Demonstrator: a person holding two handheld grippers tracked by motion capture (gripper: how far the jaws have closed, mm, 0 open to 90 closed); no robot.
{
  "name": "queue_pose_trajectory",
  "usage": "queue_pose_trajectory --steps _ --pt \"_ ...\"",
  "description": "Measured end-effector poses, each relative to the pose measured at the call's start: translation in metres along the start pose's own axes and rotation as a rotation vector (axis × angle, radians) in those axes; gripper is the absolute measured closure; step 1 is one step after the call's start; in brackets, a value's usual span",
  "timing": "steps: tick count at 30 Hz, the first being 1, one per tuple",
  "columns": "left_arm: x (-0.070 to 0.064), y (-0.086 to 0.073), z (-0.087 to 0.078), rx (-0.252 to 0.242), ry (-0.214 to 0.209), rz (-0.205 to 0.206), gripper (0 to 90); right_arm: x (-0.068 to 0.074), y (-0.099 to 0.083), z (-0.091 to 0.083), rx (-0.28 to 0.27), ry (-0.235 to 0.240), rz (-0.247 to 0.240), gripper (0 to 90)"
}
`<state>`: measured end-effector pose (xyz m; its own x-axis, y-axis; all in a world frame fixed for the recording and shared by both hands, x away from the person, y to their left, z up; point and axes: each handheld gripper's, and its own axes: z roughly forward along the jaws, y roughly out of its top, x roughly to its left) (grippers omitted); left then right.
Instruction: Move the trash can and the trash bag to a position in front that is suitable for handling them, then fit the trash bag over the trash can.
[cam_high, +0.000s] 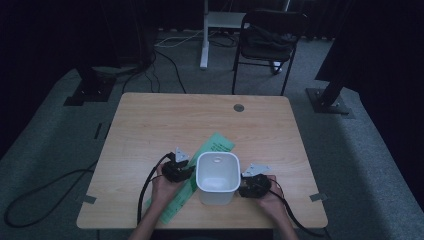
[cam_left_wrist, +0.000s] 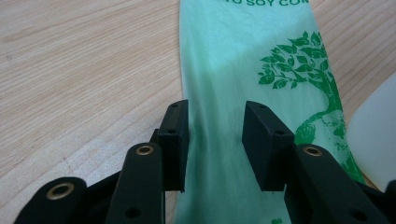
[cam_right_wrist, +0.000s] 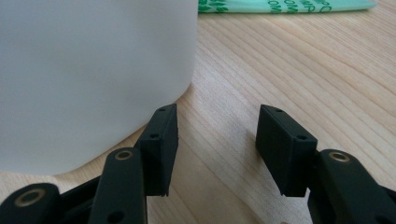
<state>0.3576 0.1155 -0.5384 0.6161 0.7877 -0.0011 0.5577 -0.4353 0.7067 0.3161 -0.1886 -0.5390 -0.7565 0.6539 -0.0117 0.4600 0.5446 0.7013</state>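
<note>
From my high view I look forward and down on the whole light wooden table, while both gripper views sit low and close, sharing the white plastic bin and green printed plastic bag.

Wooden table carries green bag, white bin.

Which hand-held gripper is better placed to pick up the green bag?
Left. The left hand-held gripper is open directly over the green bag; the right hand-held gripper sits beside the white bin.
</note>
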Motion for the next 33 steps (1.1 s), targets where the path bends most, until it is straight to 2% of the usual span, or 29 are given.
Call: queue_pose_trajectory --steps 5,10,14,19,22,27,33 --pt "0.0 0.0 -0.001 0.002 -0.001 0.003 66.0 -0.001 -0.001 0.0 -0.001 -0.003 0.006 48.1" --pt "-0.004 0.0 -0.001 -0.001 -0.02 0.028 77.9 -0.001 0.0 0.001 -0.001 0.0 0.009 48.1" --pt "-0.004 -0.001 -0.001 -0.001 -0.052 0.063 89.4 -0.001 0.0 0.001 -0.002 0.004 -0.001 48.2" --pt "0.005 -0.002 -0.007 -0.018 -0.106 0.078 89.9 0.001 0.001 0.002 -0.002 0.011 -0.003 48.2" --pt "0.014 0.001 -0.013 -0.052 -0.145 0.061 89.9 0.002 0.001 0.002 -0.001 0.013 -0.002 48.2" --pt "0.024 0.008 -0.023 -0.084 -0.151 0.072 90.0 0.004 0.001 0.001 0.007 0.013 -0.012 48.1" --pt "0.042 0.026 -0.046 -0.157 -0.176 0.102 90.0 0.01 -0.002 -0.002 0.01 0.028 -0.02 47.8"
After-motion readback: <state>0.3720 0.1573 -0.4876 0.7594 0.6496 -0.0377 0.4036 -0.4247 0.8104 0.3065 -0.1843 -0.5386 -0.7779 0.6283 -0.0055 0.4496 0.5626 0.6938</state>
